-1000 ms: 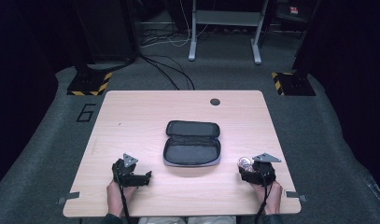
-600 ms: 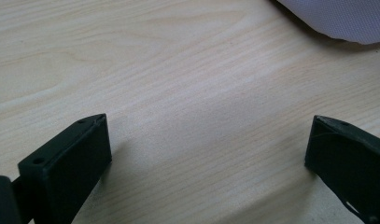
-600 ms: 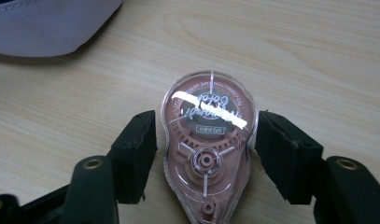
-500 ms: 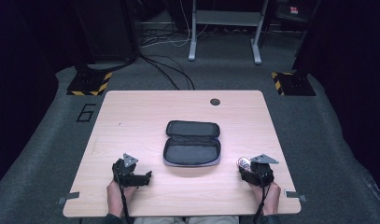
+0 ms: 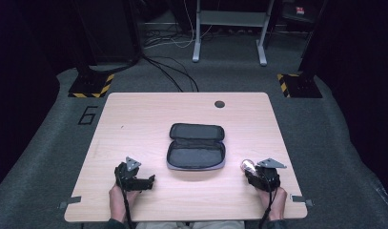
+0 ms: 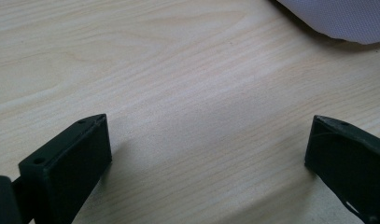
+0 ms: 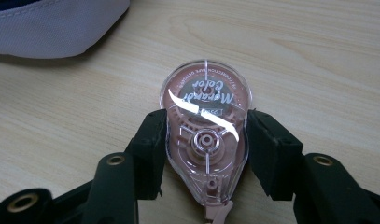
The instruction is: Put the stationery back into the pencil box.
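Observation:
A zipped case [image 5: 196, 147] lies open in the middle of the wooden table [image 5: 134, 119], dark inside with a pale grey outer shell. My right gripper [image 5: 252, 172] rests near the front right edge, shut on a clear pink correction-tape dispenser [image 5: 247, 166]. In the right gripper view the dispenser [image 7: 206, 126] lies flat on the wood, pinched on both sides by the gripper [image 7: 206, 142], with the case edge [image 7: 52, 23] at the upper left. My left gripper [image 5: 151, 181] lies at the front left, open. Its jaws [image 6: 208, 149] stand wide apart over bare wood, with the case corner [image 6: 337, 18] at the top right.
A small dark round grommet [image 5: 219, 103] sits near the table's far edge. The tabletop is bare wood on all sides of the case. Beyond the table are grey carpet, cables [image 5: 168, 71] and the legs of another desk [image 5: 197, 33].
The right gripper has edged slightly left with the dispenser in it. The left gripper and the case have not moved.

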Demonstrator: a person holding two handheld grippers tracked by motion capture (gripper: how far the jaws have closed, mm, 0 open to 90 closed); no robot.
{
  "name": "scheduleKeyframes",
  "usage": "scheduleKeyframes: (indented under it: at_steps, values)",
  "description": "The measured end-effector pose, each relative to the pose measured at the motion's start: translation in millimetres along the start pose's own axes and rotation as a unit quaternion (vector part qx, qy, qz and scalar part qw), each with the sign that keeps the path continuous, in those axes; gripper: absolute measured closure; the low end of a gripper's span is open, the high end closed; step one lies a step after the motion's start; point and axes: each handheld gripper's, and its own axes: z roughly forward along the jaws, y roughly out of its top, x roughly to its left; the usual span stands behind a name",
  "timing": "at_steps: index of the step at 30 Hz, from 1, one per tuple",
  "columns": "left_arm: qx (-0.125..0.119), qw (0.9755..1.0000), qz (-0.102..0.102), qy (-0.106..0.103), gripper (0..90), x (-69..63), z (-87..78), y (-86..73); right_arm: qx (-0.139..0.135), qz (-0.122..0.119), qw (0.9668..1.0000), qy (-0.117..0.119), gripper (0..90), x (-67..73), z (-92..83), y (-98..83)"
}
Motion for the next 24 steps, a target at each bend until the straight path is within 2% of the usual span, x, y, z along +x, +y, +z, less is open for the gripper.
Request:
scheduleKeyframes:
  at_steps: [4,7,8,10,13,24]
  values:
    - [0.001,1.0,0.0,0.0,0.2,0.1,-0.1,0.0,-0.004,0.009,0.9999,0.0,49.8,-2.3,-2.2,1.2]
    - [0.0,1.0,0.0,0.0,0.2,0.0,0.0,0.0,-0.007,0.006,1.0,0.003,49.8,-3.9,-4.5,2.3]
    - [-0.001,1.0,-0.001,0.0,0.2,-0.1,0.1,0.0,-0.007,0.014,0.9999,0.002,49.9,-3.0,-5.8,2.8]
    - [-0.001,1.0,-0.001,0.0,0.2,-0.2,0.1,-0.1,-0.011,0.008,0.9999,0.002,49.9,-3.9,-7.6,3.7]
    - [-0.001,1.0,-0.001,0.0,0.2,-0.2,0.1,-0.1,-0.019,0.015,0.9997,0.001,49.9,-3.4,-10.4,5.4]
    - [0.0,1.0,-0.001,0.0,0.2,0.0,0.0,0.0,-0.028,0.0,0.9996,0.007,49.8,0.4,-24.0,19.2]
